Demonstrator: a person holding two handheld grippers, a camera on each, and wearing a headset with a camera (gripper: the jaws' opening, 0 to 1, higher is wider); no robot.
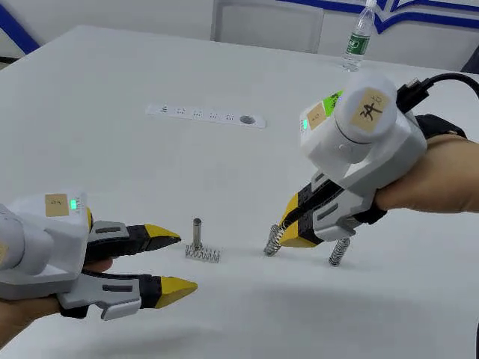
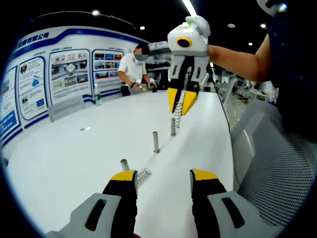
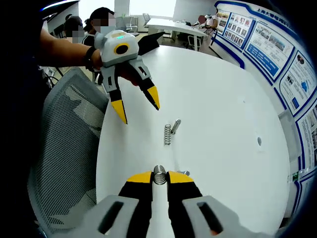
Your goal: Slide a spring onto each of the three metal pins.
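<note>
My right gripper (image 1: pixel 290 227) is shut on a spring (image 1: pixel 273 241) that leans with its lower end near the table. In the right gripper view that spring (image 3: pixel 159 174) sits between the jaw tips, and a bare metal pin (image 3: pixel 184 172) stands just beside them. Another pin (image 1: pixel 197 232) stands upright left of centre, with a loose spring (image 1: pixel 203 254) lying at its foot. A third spring (image 1: pixel 339 251) stands slanted below the right gripper. My left gripper (image 1: pixel 179 262) hovers open at the lower left, close to the pin (image 2: pixel 125 164) and the lying spring (image 2: pixel 143 175).
A white power strip (image 1: pixel 206 115) lies farther back on the white table (image 1: pixel 112 172), and a water bottle (image 1: pixel 359 37) stands at the far edge. A mesh chair (image 3: pixel 69 144) sits at the table's near side. People stand in the background.
</note>
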